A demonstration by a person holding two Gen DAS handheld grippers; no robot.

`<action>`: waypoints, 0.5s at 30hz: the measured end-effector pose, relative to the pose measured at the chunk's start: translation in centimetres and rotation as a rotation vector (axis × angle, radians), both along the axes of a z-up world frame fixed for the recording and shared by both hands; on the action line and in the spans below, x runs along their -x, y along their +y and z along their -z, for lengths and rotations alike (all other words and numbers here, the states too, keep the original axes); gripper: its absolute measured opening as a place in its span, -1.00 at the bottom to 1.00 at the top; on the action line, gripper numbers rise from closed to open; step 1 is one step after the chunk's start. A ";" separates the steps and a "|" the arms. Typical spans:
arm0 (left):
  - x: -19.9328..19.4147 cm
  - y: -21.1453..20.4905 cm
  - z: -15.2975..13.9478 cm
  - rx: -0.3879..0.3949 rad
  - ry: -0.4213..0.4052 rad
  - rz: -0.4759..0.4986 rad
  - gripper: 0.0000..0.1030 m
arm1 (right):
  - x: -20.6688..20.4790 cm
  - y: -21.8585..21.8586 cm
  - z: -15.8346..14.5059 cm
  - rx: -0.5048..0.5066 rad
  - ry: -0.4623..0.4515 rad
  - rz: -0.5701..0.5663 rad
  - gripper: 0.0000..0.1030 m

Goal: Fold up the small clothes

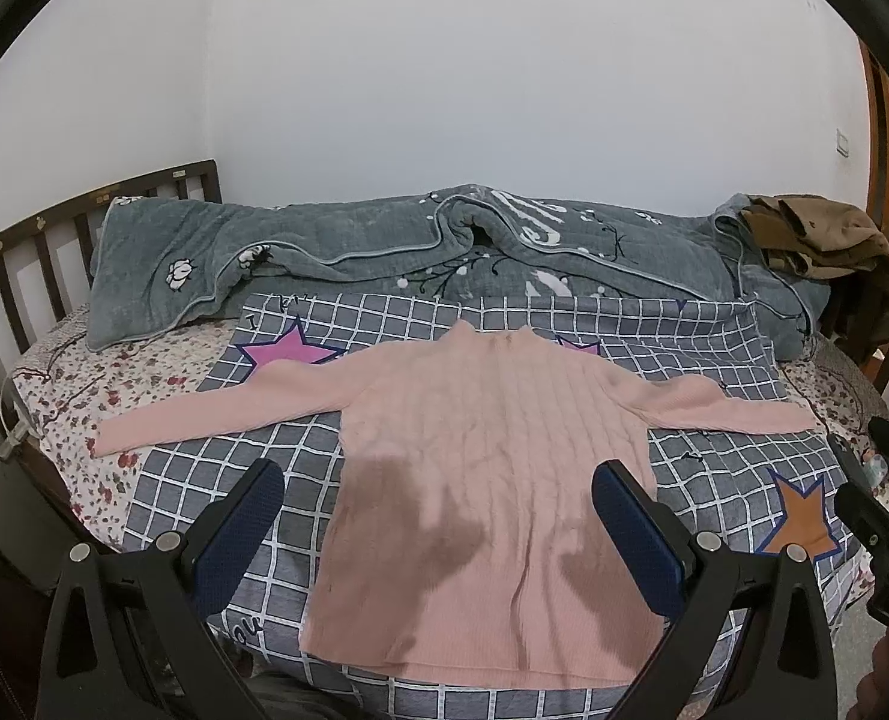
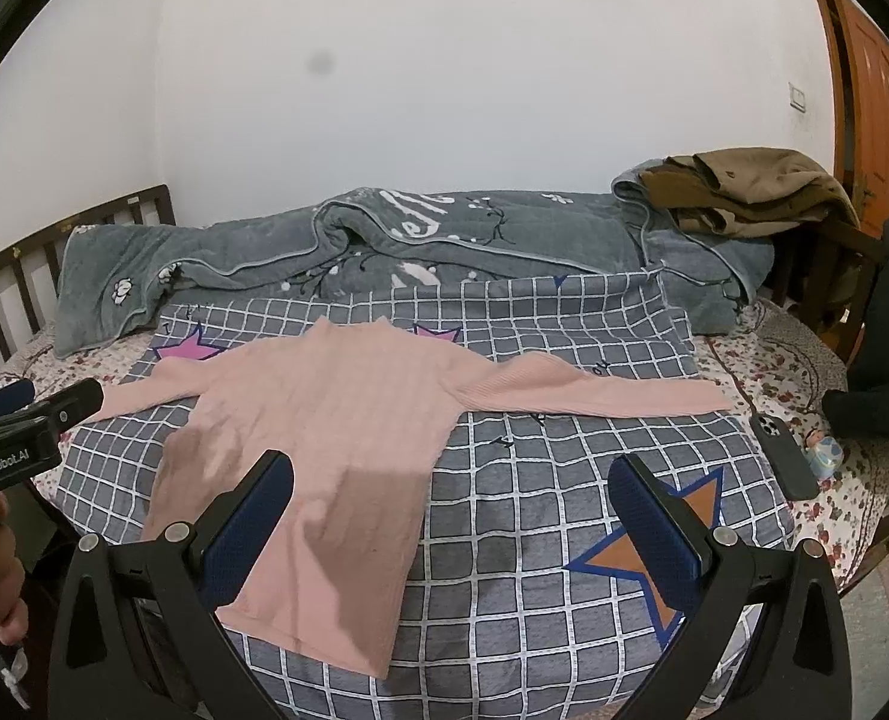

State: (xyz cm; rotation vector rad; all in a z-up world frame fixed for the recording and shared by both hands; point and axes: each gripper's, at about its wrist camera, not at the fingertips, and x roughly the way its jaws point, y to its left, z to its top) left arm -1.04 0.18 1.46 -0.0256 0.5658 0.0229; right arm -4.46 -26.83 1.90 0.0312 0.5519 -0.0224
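both wrist views look down across the bed (image 1: 72, 420), sharing the pink sweater (image 1: 492, 480).

So the sweater (image 1: 492, 480) lies flat in the middle of the checked blanket (image 1: 714, 360), sleeves spread out left and right, hem at the near edge. The blanket sits on the bed sheet (image 1: 84, 420). Behind it a quilt (image 1: 324, 246) is bunched along the far wall, with a heap of clothes (image 2: 756, 186) on its right end. A phone (image 2: 783, 456) lies right of the blanket, a small toy (image 2: 823, 455) just beside it. The headboard (image 1: 18, 252) is far left.

ribbed matt knit pink sweater (image 1: 492, 480) on soft checked blanket (image 1: 714, 360); dark wooden headboard (image 1: 54, 246).
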 end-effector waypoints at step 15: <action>0.1 0.2 0.1 0.003 0.002 -0.003 1.00 | 0.2 0.1 0.0 -0.009 -0.002 -0.003 0.99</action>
